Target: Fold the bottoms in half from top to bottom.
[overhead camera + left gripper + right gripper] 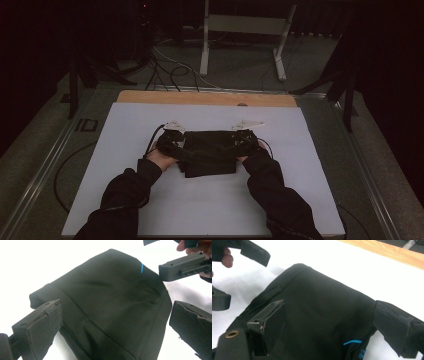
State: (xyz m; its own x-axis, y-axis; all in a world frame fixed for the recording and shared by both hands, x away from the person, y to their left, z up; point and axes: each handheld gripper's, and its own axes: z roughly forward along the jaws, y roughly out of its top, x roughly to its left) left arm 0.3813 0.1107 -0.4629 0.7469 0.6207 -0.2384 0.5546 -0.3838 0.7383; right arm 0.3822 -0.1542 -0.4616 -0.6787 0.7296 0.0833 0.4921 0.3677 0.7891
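Observation:
A black folded garment [210, 150] lies flat on the white board [150, 205]. My left gripper [172, 142] hovers at the garment's left edge and my right gripper [243, 140] at its right edge. In the left gripper view the open left gripper [115, 308] straddles the dark cloth [107, 297], pads apart from it; a small blue mark [142, 268] shows near the far edge. The right gripper view has the right gripper [328, 306] spread wide over the cloth [319, 315], with blue lettering [353, 342] at the bottom. Nothing is gripped by either.
A wooden strip [205, 98] runs along the board's far edge. Beyond the table stand a white frame [240, 30] and loose cables [170, 70] on the dark floor. Dark stand legs [345, 90] flank the table on both sides.

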